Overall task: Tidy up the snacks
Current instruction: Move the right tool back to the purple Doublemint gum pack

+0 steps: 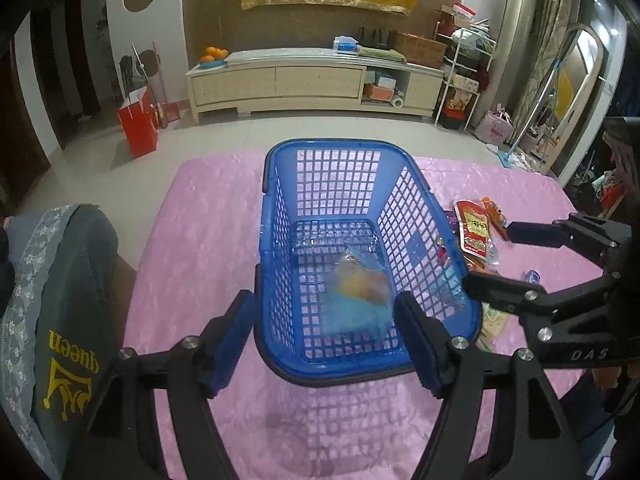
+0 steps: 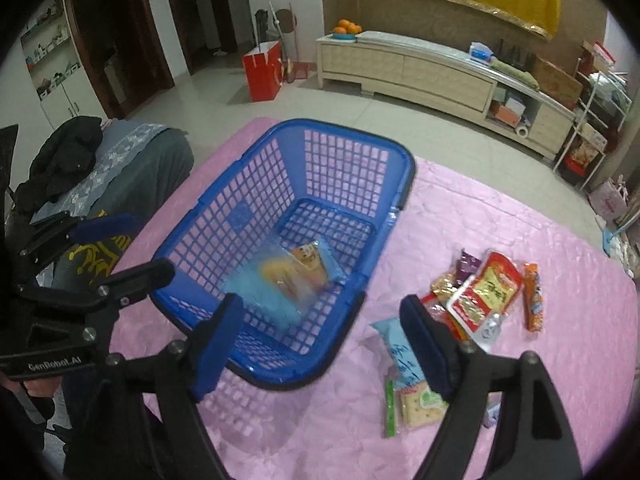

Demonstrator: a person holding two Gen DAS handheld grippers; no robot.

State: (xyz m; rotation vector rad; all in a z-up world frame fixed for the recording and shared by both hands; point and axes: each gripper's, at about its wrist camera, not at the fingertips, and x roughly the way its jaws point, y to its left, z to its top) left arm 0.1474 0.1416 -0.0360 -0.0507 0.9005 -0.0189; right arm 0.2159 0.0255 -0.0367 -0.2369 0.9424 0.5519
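Observation:
A blue plastic basket (image 1: pixel 280 208) (image 2: pixel 224 184) stands on a pink cloth. A clear-and-blue snack bag (image 1: pixel 360 296) (image 2: pixel 292 276) lies blurred inside it, free of both grippers. My left gripper (image 1: pixel 326 344) is open and empty, straddling the basket's near rim. My right gripper (image 2: pixel 324 344) is open and empty, over the basket's near right corner; it also shows in the left wrist view (image 1: pixel 488 256). Right of the basket lies a pile of snacks: a red packet (image 2: pixel 492 288) (image 1: pixel 474 228), an orange stick (image 2: pixel 534 300), a light blue packet (image 2: pixel 394 348), a cracker pack (image 2: pixel 422 404).
A grey cushion with yellow "queen" print (image 1: pixel 60 320) lies left of the pink cloth (image 1: pixel 192 280). Behind the cloth is tiled floor, a long low cabinet (image 1: pixel 312 84), a red paper bag (image 1: pixel 138 124) and a cluttered white rack (image 1: pixel 460 76).

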